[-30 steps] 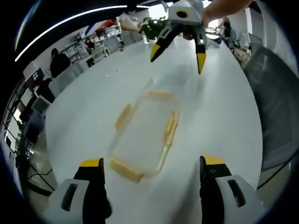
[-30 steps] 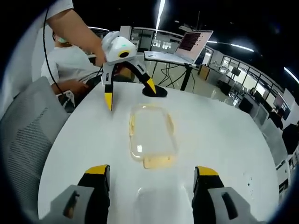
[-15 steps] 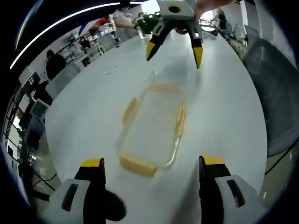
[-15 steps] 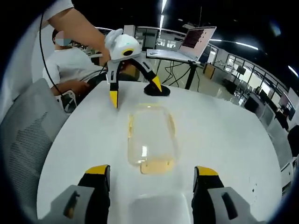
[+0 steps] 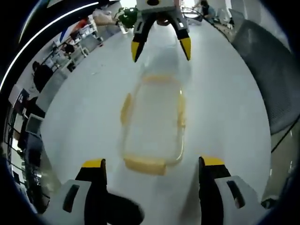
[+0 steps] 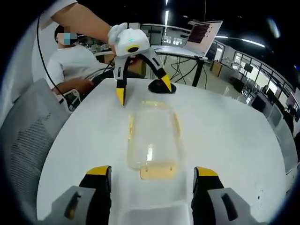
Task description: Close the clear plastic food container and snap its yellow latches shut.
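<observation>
A clear plastic food container (image 5: pixel 152 122) with yellow latches lies flat on the white round table (image 5: pixel 84 108), its lid on it. In the left gripper view my left gripper (image 5: pixel 152 164) stands open at the container's near end, with the right gripper (image 5: pixel 161 47) open over its far end. In the right gripper view the same container (image 6: pixel 151 138) lies lengthwise between my open right gripper (image 6: pixel 151 172) and the left gripper (image 6: pixel 143 91), which hangs open above its far end. A yellow end latch (image 6: pixel 158 171) sticks out flat toward me. Neither gripper touches the container.
A grey mesh chair (image 5: pixel 274 79) stands at the table's edge, also seen as the chair (image 6: pixel 23 140). A seated person (image 6: pixel 70 65) is behind the table. A black round base (image 6: pixel 161 87) sits on the table past the container. A laptop (image 6: pixel 202 33) stands on a desk behind.
Both grippers have lined up along the container's length, facing each other over its ends. The container now sits straighter in both views. It has not moved on the table.
</observation>
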The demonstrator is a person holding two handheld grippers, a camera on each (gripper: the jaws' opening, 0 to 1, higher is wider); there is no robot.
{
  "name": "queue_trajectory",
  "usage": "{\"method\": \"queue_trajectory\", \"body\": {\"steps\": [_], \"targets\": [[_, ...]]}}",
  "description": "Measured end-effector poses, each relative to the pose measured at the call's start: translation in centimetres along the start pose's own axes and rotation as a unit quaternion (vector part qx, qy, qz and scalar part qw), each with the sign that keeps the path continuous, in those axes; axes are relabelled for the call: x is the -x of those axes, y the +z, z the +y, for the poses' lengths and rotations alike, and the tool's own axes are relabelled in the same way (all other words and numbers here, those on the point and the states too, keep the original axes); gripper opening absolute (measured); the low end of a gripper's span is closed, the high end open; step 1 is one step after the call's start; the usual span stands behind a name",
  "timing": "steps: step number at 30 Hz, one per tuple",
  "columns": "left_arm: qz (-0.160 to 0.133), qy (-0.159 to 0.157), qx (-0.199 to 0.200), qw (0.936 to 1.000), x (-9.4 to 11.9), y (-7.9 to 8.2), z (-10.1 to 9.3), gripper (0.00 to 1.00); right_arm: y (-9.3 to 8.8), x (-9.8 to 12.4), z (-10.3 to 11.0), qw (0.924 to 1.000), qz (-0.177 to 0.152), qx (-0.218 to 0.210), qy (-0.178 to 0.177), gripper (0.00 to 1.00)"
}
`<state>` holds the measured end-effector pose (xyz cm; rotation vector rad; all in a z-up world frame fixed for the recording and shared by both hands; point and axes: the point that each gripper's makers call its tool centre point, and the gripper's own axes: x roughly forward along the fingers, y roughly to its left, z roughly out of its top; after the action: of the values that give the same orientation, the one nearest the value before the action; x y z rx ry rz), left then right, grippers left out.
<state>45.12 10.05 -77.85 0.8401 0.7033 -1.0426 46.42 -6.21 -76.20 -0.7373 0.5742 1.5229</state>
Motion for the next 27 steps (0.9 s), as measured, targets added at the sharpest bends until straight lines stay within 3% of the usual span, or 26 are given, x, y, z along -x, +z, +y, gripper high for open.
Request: {"method": "queue_trajectory", "body": {"steps": [15, 27], "targets": [[0.029, -0.021, -0.035, 0.9987, -0.6, -1.1, 0.8, 0.75, -0.4, -1.2, -0.8, 0.9996, 0.025, -0.006, 0.011, 0.67], [0.046, -0.048, -0.047, 0.9967, -1.0, -1.6, 0.4, 0.74, -1.4, -2.8, -0.5, 0.9964, 0.077, 0.01, 0.034, 0.62]]}}
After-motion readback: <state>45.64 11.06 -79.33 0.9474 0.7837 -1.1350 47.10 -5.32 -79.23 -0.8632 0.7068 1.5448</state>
